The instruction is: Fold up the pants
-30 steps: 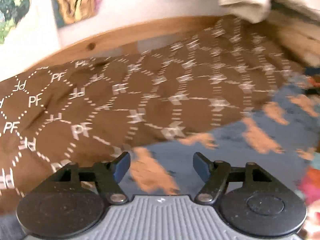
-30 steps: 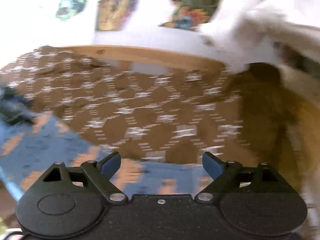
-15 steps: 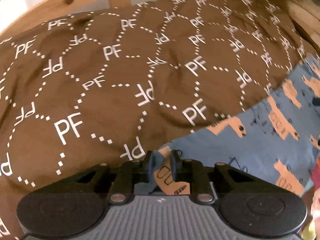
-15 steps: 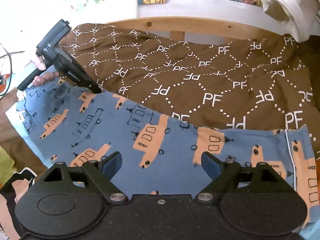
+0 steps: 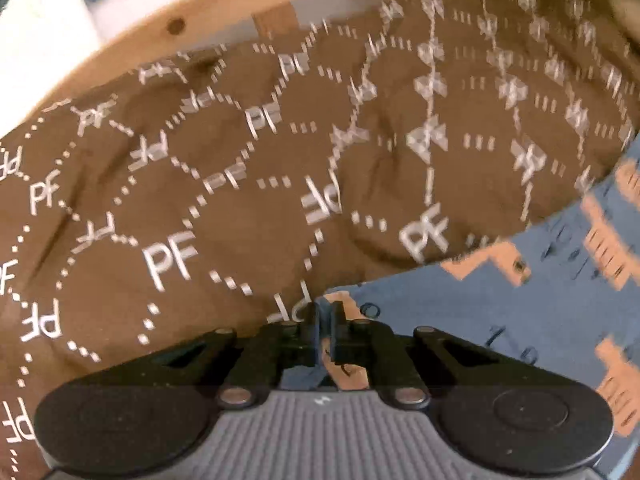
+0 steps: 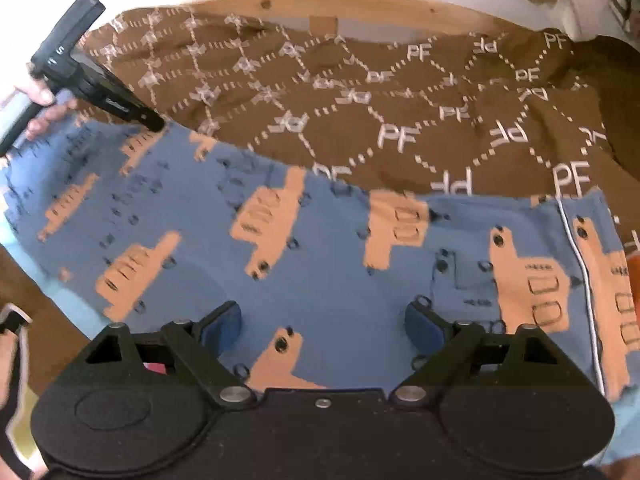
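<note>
The blue pants [image 6: 328,248] with orange vehicle prints lie spread across the near part of a brown bed cover. In the left wrist view the pants [image 5: 500,312] run off to the right. My left gripper [image 5: 326,320] is shut on the far left corner of the pants; it also shows in the right wrist view [image 6: 156,124], held by a hand. My right gripper [image 6: 324,320] is open and hovers over the near middle of the pants, with nothing between its fingers.
The brown cover [image 6: 400,100] printed with white "PF" letters [image 5: 200,200] fills the bed behind the pants. A wooden bed rail [image 6: 360,8] and a white wall lie beyond. White cloth [image 6: 568,0] hangs at the far right.
My left gripper closed on the pants corner and stays shut on it. My right gripper moved in closer and lower over the pants and stays open.
</note>
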